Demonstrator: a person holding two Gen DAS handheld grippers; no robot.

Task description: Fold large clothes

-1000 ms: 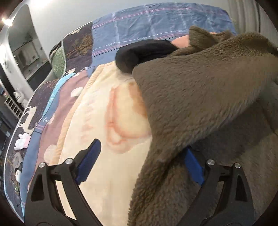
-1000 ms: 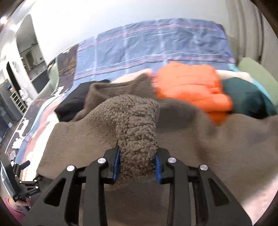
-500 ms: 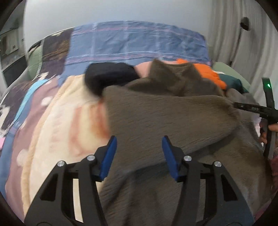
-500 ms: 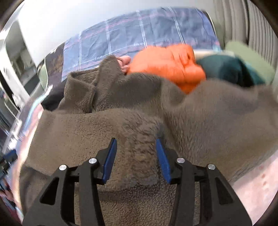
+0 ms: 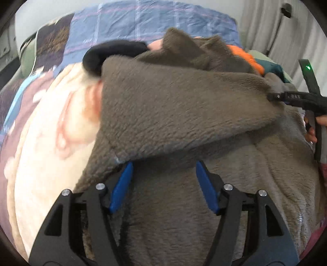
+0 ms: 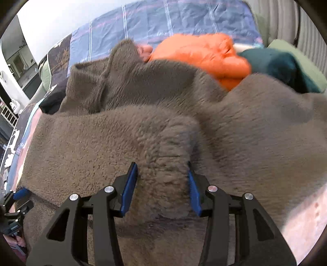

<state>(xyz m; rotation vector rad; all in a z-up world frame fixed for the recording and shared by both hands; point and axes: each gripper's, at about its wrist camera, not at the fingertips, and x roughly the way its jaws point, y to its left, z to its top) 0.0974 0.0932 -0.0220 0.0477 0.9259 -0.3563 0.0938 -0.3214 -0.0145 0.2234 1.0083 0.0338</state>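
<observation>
Spread across mid-frame: brown fleece garment, folded flap now laid flat. Left gripper opening, nothing clamped, unlike before. Right gripper loosened, fleece ridge merely between pads, earlier pinched.

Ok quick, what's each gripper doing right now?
Left gripper: jaws opening, over the brown fleece garment, not pinching it.
Right gripper: around a bunched fleece fold; grip cannot be told.

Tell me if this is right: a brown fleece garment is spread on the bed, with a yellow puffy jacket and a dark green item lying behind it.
Not quite. The puffy jacket is orange, not yellow, as the right wrist view shows. The rest holds: brown fleece garment on the bed, dark green item behind.
</observation>
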